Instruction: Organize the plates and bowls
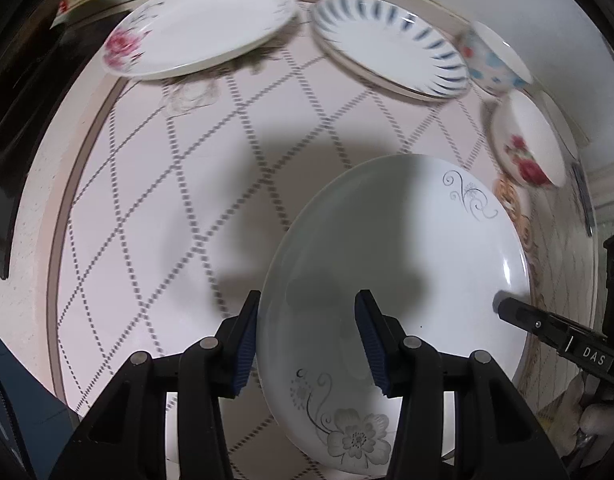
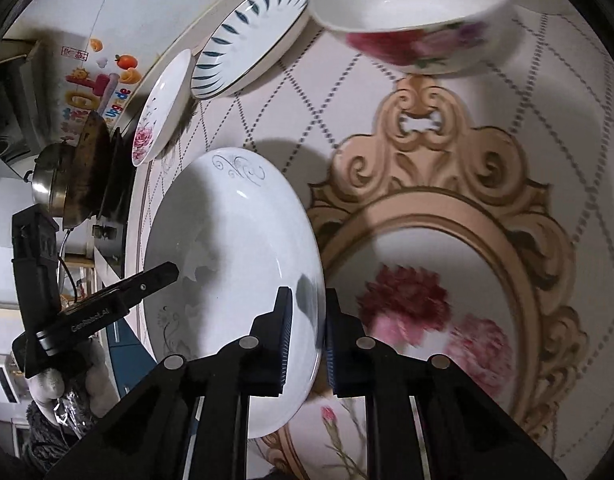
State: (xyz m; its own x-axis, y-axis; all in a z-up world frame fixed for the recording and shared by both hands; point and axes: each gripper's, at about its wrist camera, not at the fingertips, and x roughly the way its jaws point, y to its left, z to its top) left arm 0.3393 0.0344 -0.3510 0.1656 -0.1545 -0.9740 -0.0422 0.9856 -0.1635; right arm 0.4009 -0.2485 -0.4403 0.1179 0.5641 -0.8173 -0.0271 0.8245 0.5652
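Left wrist view. My left gripper (image 1: 307, 340) stands wide, its jaws straddling the near rim of the grey-flower plate (image 1: 391, 280); neither blue pad (image 1: 247, 344) presses the porcelain as far as I can tell. The plate sits low over the patterned table (image 1: 155, 208), tilted toward me. My right gripper (image 1: 503, 306) enters from the right edge and meets the plate's far rim. Beyond lie the rose plate (image 1: 199, 28), the blue-striped plate (image 1: 391, 44) and two bowls (image 1: 523, 148).

Right wrist view. My right gripper (image 2: 307, 340) is narrowed on the same plate's (image 2: 231, 264) rim, one pad on each face, rolled so the plate appears edge-on. The left gripper's finger (image 2: 147, 284) reaches over the opposite rim. To do this step well, I judge I should keep the pinch deep on the rim, hold the plate level, and carry it toward the other plates before loosening, clear of the rose bowl (image 2: 415, 16).
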